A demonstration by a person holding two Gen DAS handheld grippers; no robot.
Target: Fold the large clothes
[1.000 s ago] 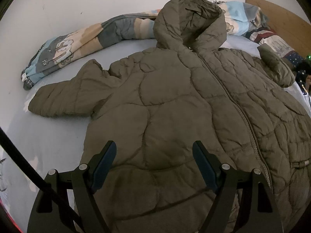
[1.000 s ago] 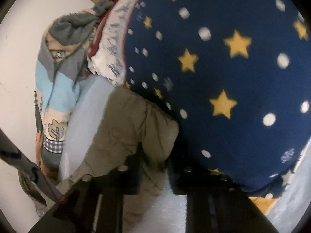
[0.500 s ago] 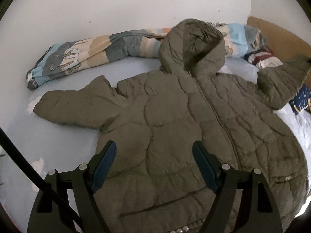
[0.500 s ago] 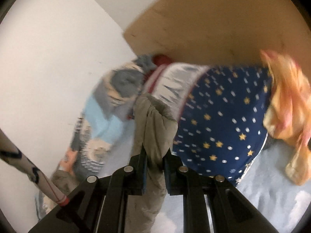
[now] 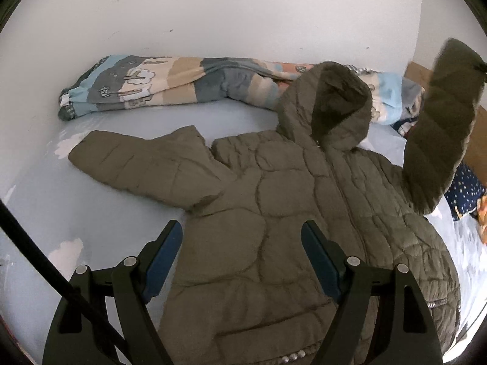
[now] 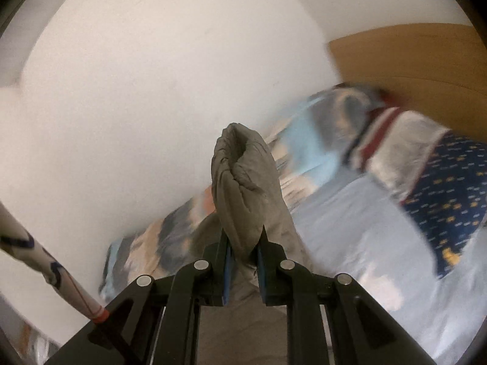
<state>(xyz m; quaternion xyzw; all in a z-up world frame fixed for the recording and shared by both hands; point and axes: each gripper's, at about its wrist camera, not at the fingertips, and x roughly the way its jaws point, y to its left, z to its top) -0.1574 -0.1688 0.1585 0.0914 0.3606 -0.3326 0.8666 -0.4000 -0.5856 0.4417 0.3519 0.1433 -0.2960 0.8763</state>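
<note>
An olive quilted hooded jacket (image 5: 274, 228) lies front-up and zipped on a pale blue bed sheet (image 5: 39, 213). Its hood (image 5: 328, 106) rests against a rolled patterned duvet (image 5: 170, 85) that runs along the white wall (image 5: 213, 15). One sleeve (image 5: 146, 167) lies flat on the sheet, spread out to the side of the body. The other sleeve (image 5: 441, 127) stands raised well above the bed, cuff uppermost.

The right gripper (image 6: 243, 246) has its fingers closed down on that raised sleeve just below the cuff (image 6: 243, 182); the bunched cuff stands up beyond the fingertips. This view is blurred, so fine detail of the grip cannot be confirmed.

The left gripper (image 5: 242, 228) hangs above the lower front of the jacket, its blue-padded fingers (image 5: 162, 258) spread wide and holding nothing. Whether they touch the fabric cannot be told.

A navy star-print pillow (image 6: 447, 188) sits near the wooden headboard (image 6: 411, 54), beside a red-and-white striped fabric (image 6: 392, 121). An orange item (image 5: 481, 213) shows at the edge of the left wrist view
</note>
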